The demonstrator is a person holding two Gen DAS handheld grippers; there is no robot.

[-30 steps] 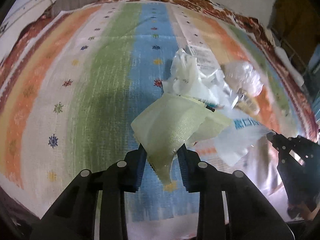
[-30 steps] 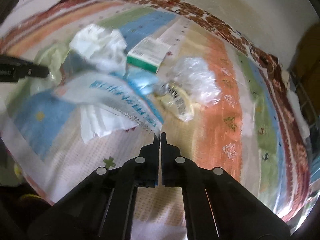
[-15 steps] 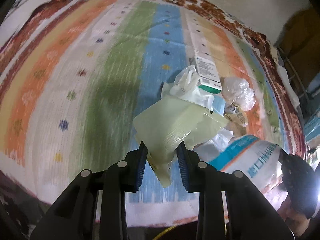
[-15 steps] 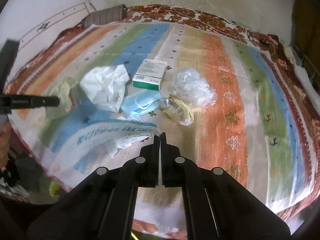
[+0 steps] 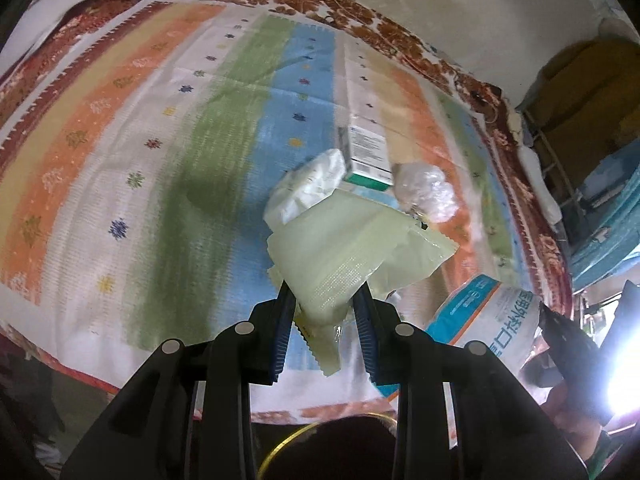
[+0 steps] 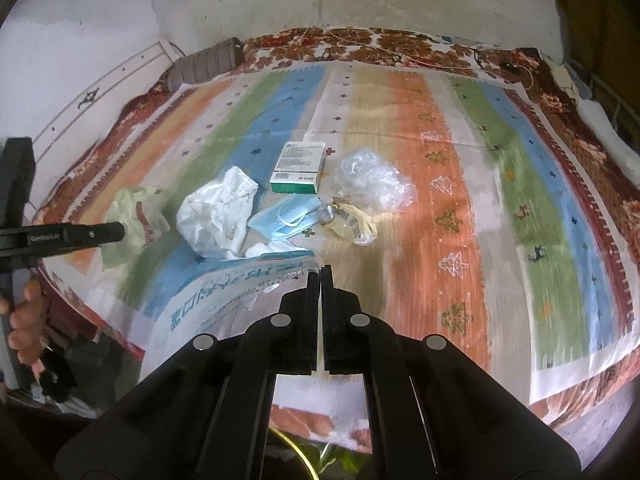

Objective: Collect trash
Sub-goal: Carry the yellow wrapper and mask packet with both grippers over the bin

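My left gripper is shut on a pale green wrapper, held above the striped bedspread; the wrapper also shows in the right wrist view. My right gripper is shut on the edge of a white and blue plastic bag, which also shows in the left wrist view. On the bedspread lie a crumpled white wrapper, a green and white box, a blue face mask, a crumpled clear plastic and a yellowish packet.
The striped bedspread covers a bed with its front edge close below both grippers. A grey striped pillow lies at the back left against the wall. Shelving and boxes stand to the right.
Both grippers pulled back and up from the trash pile. The left one lifted the green wrapper; the right one drew the plastic bag toward the bed's front edge.
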